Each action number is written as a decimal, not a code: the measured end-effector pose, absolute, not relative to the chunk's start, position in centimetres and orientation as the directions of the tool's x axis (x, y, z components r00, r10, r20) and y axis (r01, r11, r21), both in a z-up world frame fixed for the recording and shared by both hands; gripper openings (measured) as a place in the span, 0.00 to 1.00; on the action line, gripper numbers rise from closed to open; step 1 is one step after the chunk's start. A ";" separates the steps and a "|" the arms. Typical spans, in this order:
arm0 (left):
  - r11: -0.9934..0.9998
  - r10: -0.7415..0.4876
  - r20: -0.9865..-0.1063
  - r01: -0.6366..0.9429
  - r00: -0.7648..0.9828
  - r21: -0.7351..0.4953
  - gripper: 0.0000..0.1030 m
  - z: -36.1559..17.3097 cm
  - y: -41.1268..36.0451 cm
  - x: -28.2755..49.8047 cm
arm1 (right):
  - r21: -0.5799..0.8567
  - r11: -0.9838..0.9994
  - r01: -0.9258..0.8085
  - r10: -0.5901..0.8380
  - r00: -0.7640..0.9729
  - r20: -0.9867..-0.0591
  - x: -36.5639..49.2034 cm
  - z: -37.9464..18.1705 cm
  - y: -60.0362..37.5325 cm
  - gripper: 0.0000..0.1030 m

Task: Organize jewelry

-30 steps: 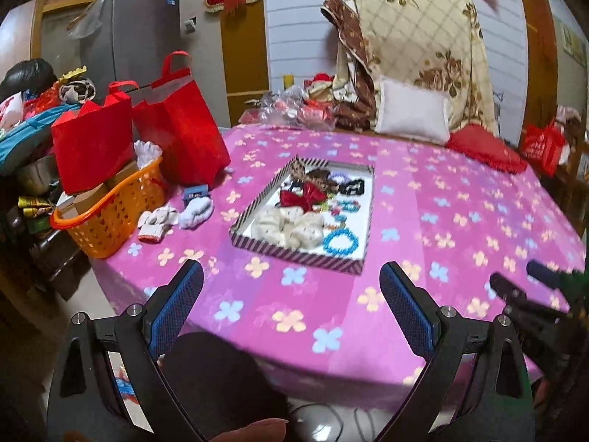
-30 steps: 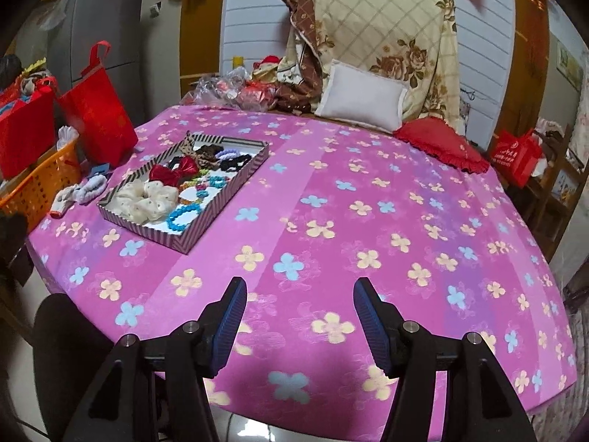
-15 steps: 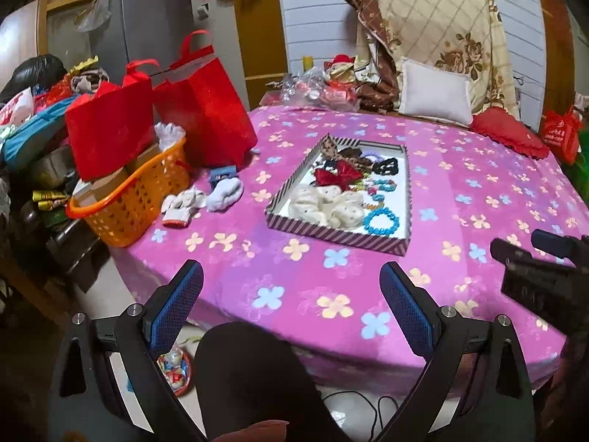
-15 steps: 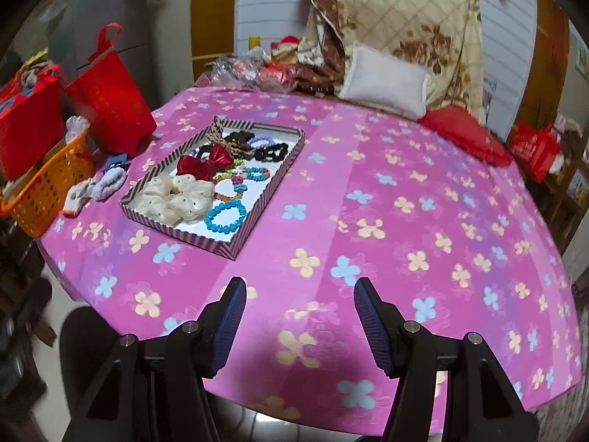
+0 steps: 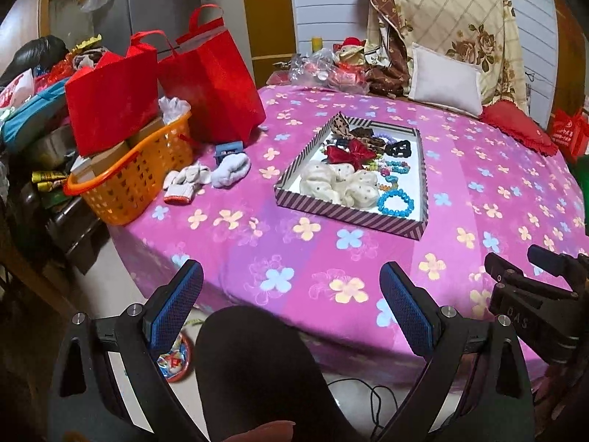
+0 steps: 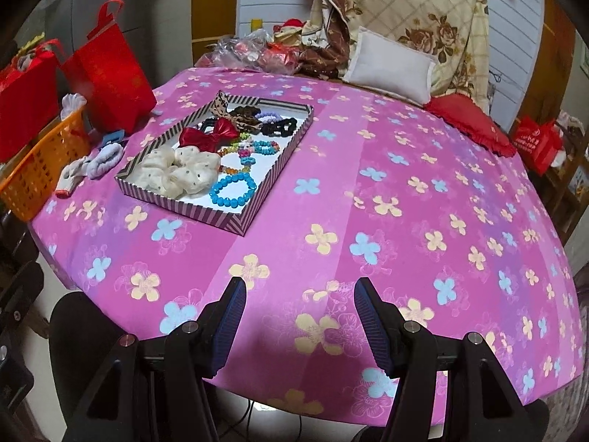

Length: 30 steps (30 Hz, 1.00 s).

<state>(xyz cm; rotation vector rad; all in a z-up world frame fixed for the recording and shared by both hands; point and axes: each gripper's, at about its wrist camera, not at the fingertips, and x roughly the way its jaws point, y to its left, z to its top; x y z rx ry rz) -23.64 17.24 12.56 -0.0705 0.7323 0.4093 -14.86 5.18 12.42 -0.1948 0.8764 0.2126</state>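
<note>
A striped shallow tray (image 5: 419, 228) (image 6: 235, 223) sits on the pink flowered table. It holds a cream scrunchie (image 5: 338, 184) (image 6: 180, 171), a red bow (image 5: 349, 153) (image 6: 210, 134), a blue bead bracelet (image 5: 395, 202) (image 6: 232, 186), a black scrunchie (image 6: 278, 125) and other small bead pieces. My left gripper (image 5: 291, 294) is open and empty, near the table's front edge, well short of the tray. My right gripper (image 6: 300, 313) is open and empty over the front of the table, right of the tray. The right gripper's body shows in the left wrist view (image 5: 530, 305).
An orange basket (image 5: 125, 180) with boxes and red bags (image 5: 210, 77) stands at the table's left edge. White gloves (image 5: 187, 180) and a blue clip (image 5: 228, 147) lie beside it. Pillows (image 6: 390, 62) and a blanket are at the far side. A dark knee (image 5: 257, 368) is below.
Both grippers have drawn back and risen a little, so the tray and table look farther and lower. Both stay open and empty.
</note>
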 end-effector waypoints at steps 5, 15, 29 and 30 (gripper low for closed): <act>0.917 0.339 -0.664 -0.391 0.666 0.077 0.94 12.4 17.2 -23.6 | -0.088 0.961 -0.263 0.103 0.632 -0.768 -15.1 12.6 5.2 0.57; 0.920 0.330 -0.680 -0.385 0.655 0.075 0.94 12.0 17.4 -23.3 | -0.101 0.958 -0.269 0.093 0.622 -0.777 -15.3 11.9 5.5 0.57; 0.920 0.314 -0.703 -0.388 0.638 0.059 0.94 11.0 17.4 -23.1 | -0.116 0.954 -0.275 0.086 0.626 -0.775 -15.5 11.4 5.7 0.57; 0.920 0.313 -0.705 -0.387 0.636 0.059 0.94 10.9 17.4 -23.0 | -0.118 0.954 -0.276 0.085 0.625 -0.776 -15.5 11.3 5.7 0.57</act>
